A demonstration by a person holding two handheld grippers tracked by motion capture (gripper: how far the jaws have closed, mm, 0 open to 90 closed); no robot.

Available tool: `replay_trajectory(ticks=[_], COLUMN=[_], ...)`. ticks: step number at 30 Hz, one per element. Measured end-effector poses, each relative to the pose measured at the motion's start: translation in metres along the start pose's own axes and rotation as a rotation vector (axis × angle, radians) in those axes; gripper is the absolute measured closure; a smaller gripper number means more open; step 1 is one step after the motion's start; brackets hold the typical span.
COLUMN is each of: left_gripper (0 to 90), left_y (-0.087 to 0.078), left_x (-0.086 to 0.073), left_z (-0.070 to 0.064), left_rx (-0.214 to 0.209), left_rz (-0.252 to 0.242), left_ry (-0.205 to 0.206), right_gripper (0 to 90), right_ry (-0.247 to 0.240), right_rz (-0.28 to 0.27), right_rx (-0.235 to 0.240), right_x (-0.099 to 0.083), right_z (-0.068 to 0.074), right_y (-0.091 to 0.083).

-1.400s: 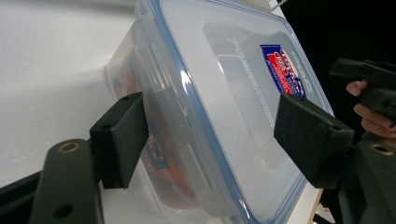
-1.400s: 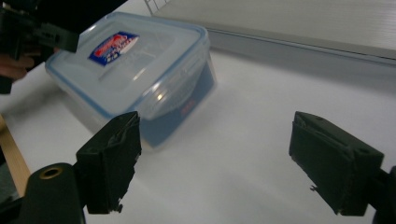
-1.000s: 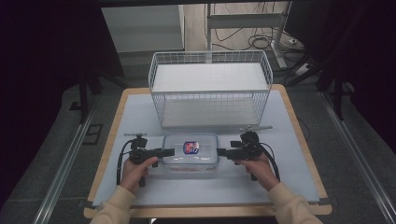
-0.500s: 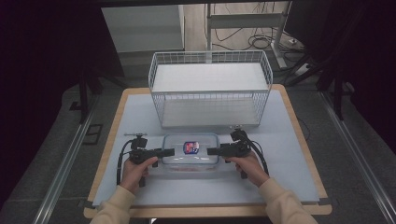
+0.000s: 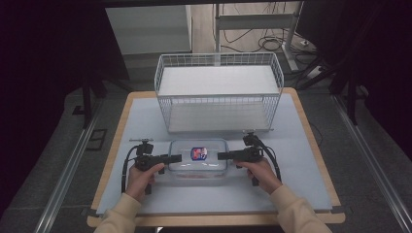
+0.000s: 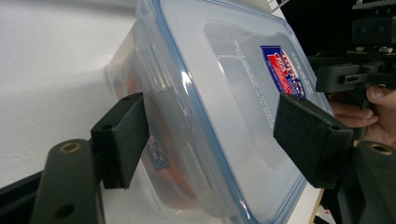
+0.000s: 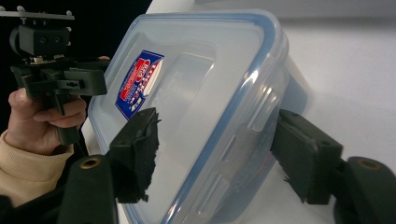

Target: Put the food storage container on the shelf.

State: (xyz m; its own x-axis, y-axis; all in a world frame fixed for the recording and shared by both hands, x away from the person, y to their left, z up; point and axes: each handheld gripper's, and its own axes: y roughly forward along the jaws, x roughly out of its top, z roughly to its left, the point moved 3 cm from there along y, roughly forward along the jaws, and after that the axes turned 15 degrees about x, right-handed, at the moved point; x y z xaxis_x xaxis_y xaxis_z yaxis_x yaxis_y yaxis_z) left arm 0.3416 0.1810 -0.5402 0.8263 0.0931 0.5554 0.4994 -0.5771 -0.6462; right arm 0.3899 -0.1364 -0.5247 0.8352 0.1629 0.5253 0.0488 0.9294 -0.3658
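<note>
I bracket lidded container (image 5: 198,158) on table (image 5: 301,145): left tool (image 5: 171,158), right tool (image 5: 227,156), both jaws agape astride opposite ends, probably for level two-handed lift.

Pale tabletop (image 5: 301,184) with wood edge. White wire basket (image 5: 218,99) sits at far middle; clear lidded container (image 5: 198,158), blue rim, red-blue label, lies near front centre, just before basket.

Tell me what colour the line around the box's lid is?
Blue. The lid is clear plastic with a blue rim, best seen in the right gripper view.
</note>
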Motion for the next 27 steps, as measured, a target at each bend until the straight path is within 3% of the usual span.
replay_trajectory(ticks=[8,15,21,27], left_gripper=[27.3,28.0,31.4,36.0], left_y=[-0.001,-0.003,-0.009,-0.015], left_x=[0.0,-0.003,-0.007,-0.012], left_z=[-0.001,-0.003,-0.005,-0.006], left_rx=[0.004,0.011,0.013,0.01], left_rz=[-0.006,-0.022,-0.052,-0.078], left_ry=[0.009,0.024,0.042,0.058], right_gripper=[39.6,40.7,43.6,45.8], right_ry=[0.039,0.018,-0.024,-0.1], right_rz=[-0.016,-0.016,-0.019,-0.025], right_rx=[0.032,0.028,0.03,0.016], right_x=[0.0,-0.001,-0.004,-0.009], right_z=[-0.003,0.0,0.004,0.013], right_y=[-0.004,-0.005,-0.008,-0.011])
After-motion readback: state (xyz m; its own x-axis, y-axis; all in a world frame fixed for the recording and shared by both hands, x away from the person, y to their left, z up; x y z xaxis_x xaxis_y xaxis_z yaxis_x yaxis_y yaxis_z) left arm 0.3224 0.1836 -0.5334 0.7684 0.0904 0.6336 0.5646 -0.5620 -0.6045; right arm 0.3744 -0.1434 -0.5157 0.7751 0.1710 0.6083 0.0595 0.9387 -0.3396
